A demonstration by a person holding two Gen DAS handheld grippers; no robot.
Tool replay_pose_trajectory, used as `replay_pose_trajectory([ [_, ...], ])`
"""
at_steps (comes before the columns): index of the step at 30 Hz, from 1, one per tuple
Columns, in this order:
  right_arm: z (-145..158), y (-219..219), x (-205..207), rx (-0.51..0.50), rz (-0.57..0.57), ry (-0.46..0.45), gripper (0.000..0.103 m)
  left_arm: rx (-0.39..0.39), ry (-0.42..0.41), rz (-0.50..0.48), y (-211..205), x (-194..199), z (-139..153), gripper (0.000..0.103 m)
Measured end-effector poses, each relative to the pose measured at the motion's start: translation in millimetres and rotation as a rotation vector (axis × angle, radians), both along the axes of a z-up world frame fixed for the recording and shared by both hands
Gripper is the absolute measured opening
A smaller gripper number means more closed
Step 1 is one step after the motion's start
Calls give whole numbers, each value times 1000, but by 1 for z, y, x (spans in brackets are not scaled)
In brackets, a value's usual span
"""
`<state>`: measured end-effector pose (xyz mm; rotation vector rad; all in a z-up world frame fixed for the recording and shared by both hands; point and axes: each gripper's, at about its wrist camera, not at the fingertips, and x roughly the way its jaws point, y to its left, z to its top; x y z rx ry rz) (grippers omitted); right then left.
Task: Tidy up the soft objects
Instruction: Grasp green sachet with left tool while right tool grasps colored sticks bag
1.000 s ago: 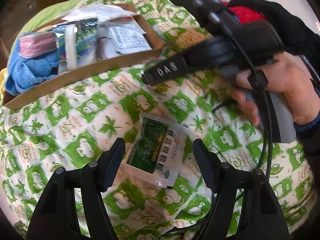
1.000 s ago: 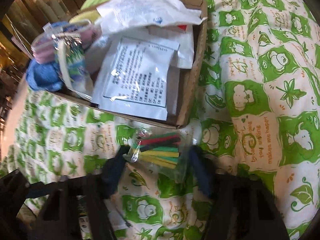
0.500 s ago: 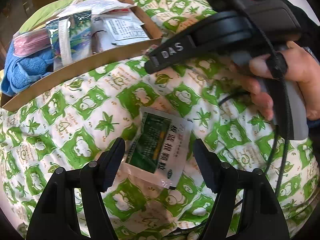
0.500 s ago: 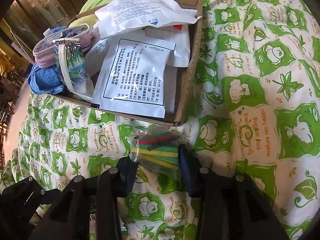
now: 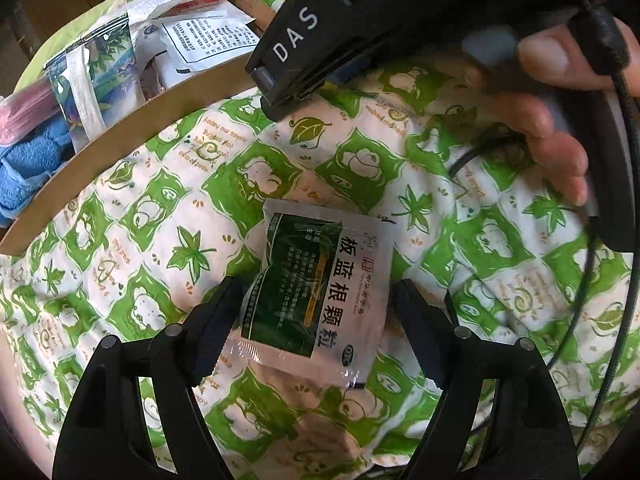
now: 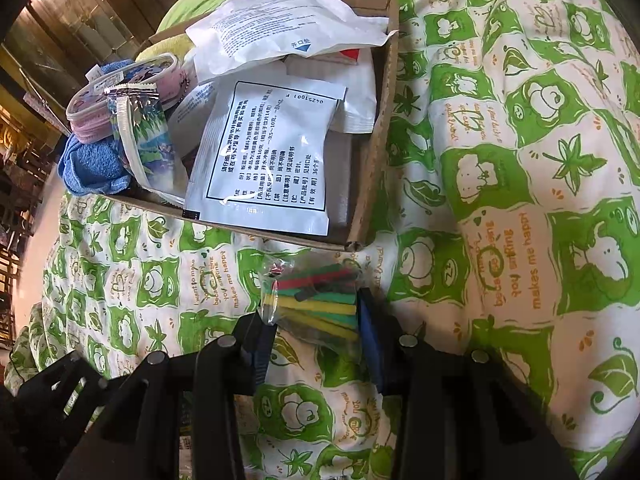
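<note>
A green-and-white sachet point(image 5: 320, 296) lies flat on the green-patterned quilt point(image 5: 140, 240). My left gripper point(image 5: 316, 316) straddles it from above, and its jaws are opening. Both pads stand just off the sachet's edges. In the right wrist view, a clear bag of coloured sticks point(image 6: 316, 300) rests on the quilt just in front of the cardboard box point(image 6: 376, 168). My right gripper point(image 6: 314, 332) is shut on that bag, one pad on each side. The left wrist view shows the right gripper's black housing point(image 5: 296, 40) and the hand point(image 5: 552, 128) holding it.
The box point(image 5: 120, 140) holds white printed sachets point(image 6: 272, 160), a blue towel point(image 6: 92, 168), a pink pouch point(image 6: 92, 120) and a shiny packet point(image 6: 148, 140). A black cable point(image 5: 600, 320) trails over the quilt at the right. Dark furniture stands beyond the bed at the left.
My left gripper has sunk closer to the sachet and its jaws stand wider. My right gripper's jaws have drawn in onto the bag of sticks.
</note>
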<state>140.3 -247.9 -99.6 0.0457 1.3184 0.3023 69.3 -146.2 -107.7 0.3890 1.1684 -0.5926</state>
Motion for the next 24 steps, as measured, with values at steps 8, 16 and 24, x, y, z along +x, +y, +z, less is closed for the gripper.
replay_pose_trajectory([
  [8, 0, 0, 1, 3, -2, 1, 39, -33, 10, 30, 13, 7, 3, 79],
  [16, -3, 5, 0, 0, -3, 2, 39, 16, -7, 15, 9, 10, -7, 75],
  [24, -2, 5, 0, 5, -6, -2, 39, 0, -54, 12, 9, 0, 11, 54],
])
